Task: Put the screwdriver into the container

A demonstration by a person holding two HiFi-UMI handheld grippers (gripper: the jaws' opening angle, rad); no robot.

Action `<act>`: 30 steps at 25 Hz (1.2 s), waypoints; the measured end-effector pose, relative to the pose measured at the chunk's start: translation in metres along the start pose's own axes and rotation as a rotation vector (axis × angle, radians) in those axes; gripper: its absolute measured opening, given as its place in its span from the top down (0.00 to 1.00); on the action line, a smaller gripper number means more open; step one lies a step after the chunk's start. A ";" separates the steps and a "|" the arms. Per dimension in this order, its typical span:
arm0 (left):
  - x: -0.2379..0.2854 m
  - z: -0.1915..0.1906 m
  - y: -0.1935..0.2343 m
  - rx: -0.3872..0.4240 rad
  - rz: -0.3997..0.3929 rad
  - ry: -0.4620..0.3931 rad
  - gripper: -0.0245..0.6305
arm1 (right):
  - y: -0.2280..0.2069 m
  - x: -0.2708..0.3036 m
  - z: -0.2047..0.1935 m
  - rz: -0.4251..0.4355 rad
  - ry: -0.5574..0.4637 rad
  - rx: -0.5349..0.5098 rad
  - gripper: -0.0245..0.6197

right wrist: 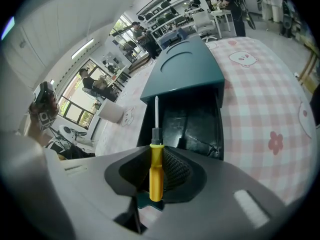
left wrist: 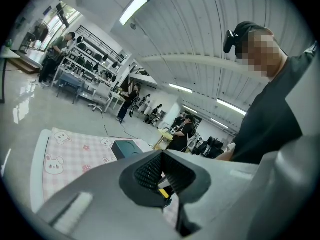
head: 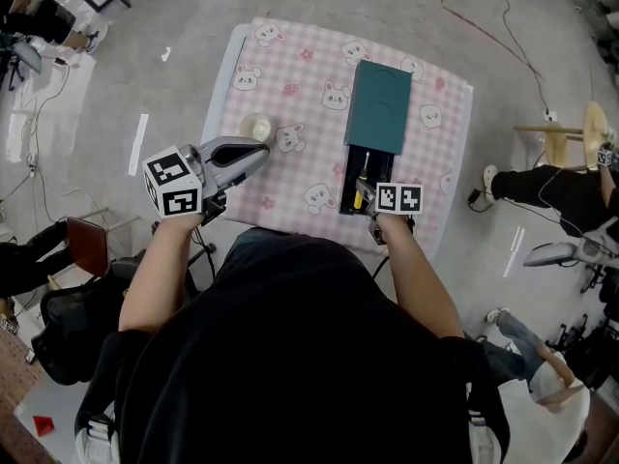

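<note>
- R gripper (right wrist: 157, 160): jaws clamped on the yellow handle of the screwdriver (right wrist: 155, 169). The shaft sticks out fwd along the jaws.
- The container (head: 378, 174) is dead ahead of your R gripper. Its teal lid (right wrist: 183, 73) sits shifted toward the far end, leaving the black open bay (right wrist: 194, 123) at your near end.
- Key relation: the screwdriver's long axis runs approx. parallel w/ the container's length. The tip aims at the lid edge and the shaft is over the bay's left side, close by the left wall. The head view agrees: the tool is over the near-left part of the bay.
- Height above the bay floor: can't tell from these views.
- L gripper (left wrist: 162, 178): jaws together, nothing between them. It hangs over the checked cloth (head: 300, 75), well apart from the container, near a small white round item (head: 256, 124). So R is the only hand in play.
- My read: next = lower & let go. Nudge a bit right first so the handle clears the wall, and keep the axis along the bay.
</note>
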State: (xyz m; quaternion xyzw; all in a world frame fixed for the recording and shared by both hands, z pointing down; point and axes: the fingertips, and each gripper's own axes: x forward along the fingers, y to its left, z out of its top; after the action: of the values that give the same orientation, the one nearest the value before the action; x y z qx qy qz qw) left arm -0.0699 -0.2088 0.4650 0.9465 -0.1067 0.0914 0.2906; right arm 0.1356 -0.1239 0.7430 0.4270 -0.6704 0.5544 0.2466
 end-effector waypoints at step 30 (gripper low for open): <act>-0.007 -0.015 0.021 -0.048 0.015 0.003 0.96 | -0.010 0.029 -0.005 -0.033 0.064 0.063 0.80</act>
State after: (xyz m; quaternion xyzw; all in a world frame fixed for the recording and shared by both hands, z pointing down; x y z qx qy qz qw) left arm -0.0840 -0.2161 0.4869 0.9383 -0.1155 0.0923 0.3126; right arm 0.1287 -0.1283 0.7732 0.4277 -0.6373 0.5844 0.2634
